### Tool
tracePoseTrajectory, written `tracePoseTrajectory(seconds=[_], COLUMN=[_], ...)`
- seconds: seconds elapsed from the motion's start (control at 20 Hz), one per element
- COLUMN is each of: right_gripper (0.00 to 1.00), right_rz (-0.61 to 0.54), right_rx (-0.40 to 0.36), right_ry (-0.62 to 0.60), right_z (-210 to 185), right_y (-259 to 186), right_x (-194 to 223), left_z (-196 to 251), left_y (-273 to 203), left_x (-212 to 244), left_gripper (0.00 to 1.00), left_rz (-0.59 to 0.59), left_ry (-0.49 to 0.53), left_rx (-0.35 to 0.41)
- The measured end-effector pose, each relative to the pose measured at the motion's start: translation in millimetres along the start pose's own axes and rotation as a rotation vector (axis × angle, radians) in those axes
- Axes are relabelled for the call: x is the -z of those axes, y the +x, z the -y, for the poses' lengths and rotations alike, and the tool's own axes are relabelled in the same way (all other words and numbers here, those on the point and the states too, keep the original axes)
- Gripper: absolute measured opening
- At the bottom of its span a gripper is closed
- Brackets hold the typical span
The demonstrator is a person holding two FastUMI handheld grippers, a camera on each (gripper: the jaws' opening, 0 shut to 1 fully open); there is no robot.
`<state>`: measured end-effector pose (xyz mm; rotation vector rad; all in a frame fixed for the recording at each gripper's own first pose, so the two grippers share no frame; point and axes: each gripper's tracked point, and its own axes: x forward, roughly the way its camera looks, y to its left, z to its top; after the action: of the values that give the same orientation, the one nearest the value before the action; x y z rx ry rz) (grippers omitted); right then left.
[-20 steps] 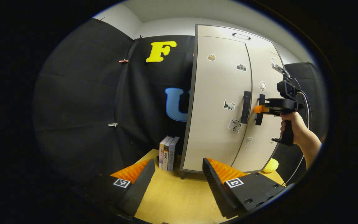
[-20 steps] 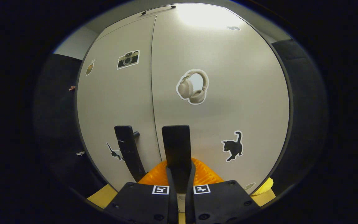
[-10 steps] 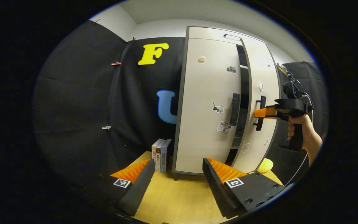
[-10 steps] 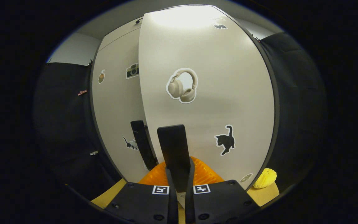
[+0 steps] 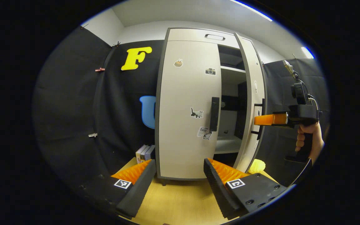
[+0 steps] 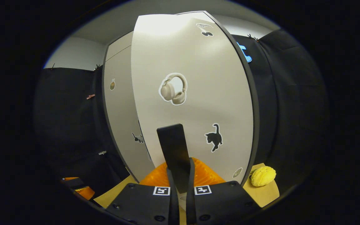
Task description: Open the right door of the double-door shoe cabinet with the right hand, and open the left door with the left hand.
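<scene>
The pale shoe cabinet (image 5: 195, 34) stands on the table. Its left door (image 5: 183, 93) is closed, with a dark vertical handle (image 5: 214, 114) at its inner edge. The right door (image 5: 252, 93) is swung outward, baring shelves (image 5: 230, 70) inside. A hand (image 5: 306, 143) holds my right gripper (image 5: 259, 120) against the right door's handle. In the right gripper view, that gripper (image 6: 180, 170) is shut on the dark handle (image 6: 173, 145) of the right door (image 6: 198, 78). My left gripper (image 5: 178, 176) hangs open and empty over the table, well short of the left door.
Books (image 5: 145, 152) stand left of the cabinet. A yellow lumpy object (image 5: 257, 166) lies on the wooden table (image 5: 180, 203) by the open door's foot, also seen as the yellow object (image 6: 262, 176). Black cloth walls close in on both sides.
The right door has swung from closed to well open, pulled by my right gripper on its handle. My left gripper stays open; its view has shifted so the cabinet sits more central.
</scene>
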<state>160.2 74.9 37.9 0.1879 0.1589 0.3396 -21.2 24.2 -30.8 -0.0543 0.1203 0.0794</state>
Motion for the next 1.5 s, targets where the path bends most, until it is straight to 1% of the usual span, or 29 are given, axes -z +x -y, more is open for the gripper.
tracePoseTrajectory(seconds=[0.15, 0.4, 0.55, 0.75, 0.9, 1.15, 1.25, 1.3, 1.35, 1.4, 1.5], right_gripper=[0.13, 0.12, 0.12, 0.12, 0.12, 0.10, 0.05, 0.09, 0.11, 0.10, 0.10], right_rz=[-0.001, -0.014, -0.026, -0.026, 0.000, 0.061, 0.053, 0.073, 0.086, 0.090, 0.084], right_rx=[-0.001, 0.026, 0.036, 0.047, 0.073, 0.198, 0.128, 0.121, 0.122, 0.128, 0.106], right_ry=[-0.007, 0.004, -0.013, -0.006, -0.015, 0.020, 0.090, 0.103, 0.089, 0.081, 0.085], right_z=[8, 25, 35, 53, 77, 154, 150, 145, 148, 151, 148], right_y=[-9, -25, -31, -42, -55, -65, -64, -63, -62, -63, -63], right_x=[-3, -8, -9, -11, -16, -33, -29, -29, -28, -29, -27], left_z=[9, 23, 26, 28, 35, 57, 67, 72, 80, 85, 93], left_y=[4, 9, 11, 13, 14, 24, 29, 32, 34, 35, 39], left_x=[6, 14, 14, 21, 26, 26, 24, 22, 22, 20, 17], left_gripper=[0.95, 0.95, 0.95, 0.95, 0.95, 0.95, 0.95, 0.95, 0.95, 0.95, 0.95], left_rz=[-0.012, -0.043, -0.043, -0.058, -0.072, -0.072, -0.067, -0.063, -0.060, -0.056, -0.049], left_ry=[0.026, 0.009, -0.001, 0.007, 0.006, 0.039, 0.047, 0.050, 0.055, 0.059, 0.054], left_rx=[0.012, 0.024, 0.010, -0.021, -0.035, -0.040, -0.036, -0.036, -0.035, -0.037, -0.031])
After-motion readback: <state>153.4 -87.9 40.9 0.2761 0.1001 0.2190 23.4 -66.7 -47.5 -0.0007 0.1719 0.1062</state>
